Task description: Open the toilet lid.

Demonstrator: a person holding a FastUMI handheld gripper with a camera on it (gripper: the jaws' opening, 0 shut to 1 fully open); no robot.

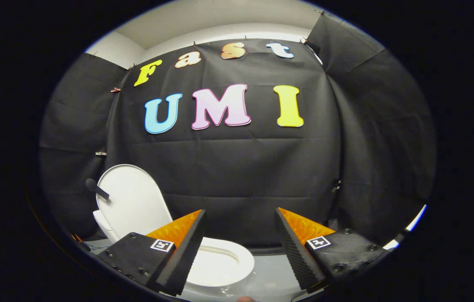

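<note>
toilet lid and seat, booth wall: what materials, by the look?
Toilet lid, raised: likely smooth glossy white plastic, even sheen, thin rim. Seat: same white gloss, plastic or ceramic, can't tell. Booth wall: matte black cloth, creased and clipped at the top. Gripper open, holding nothing.

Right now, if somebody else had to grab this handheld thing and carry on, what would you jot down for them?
Tongs: open, holding nothing, both fingers apart in the air with the toilet below and beyond them.
Toilet lid: already raised, standing upright beyond the left finger, with a small dark handle sticking out of its side.
Seat: down, showing between the fingers, nearer the left one.
Done: the lid looks open.
Left: probably nothing but pulling away; check the lid stays up by itself.
</note>
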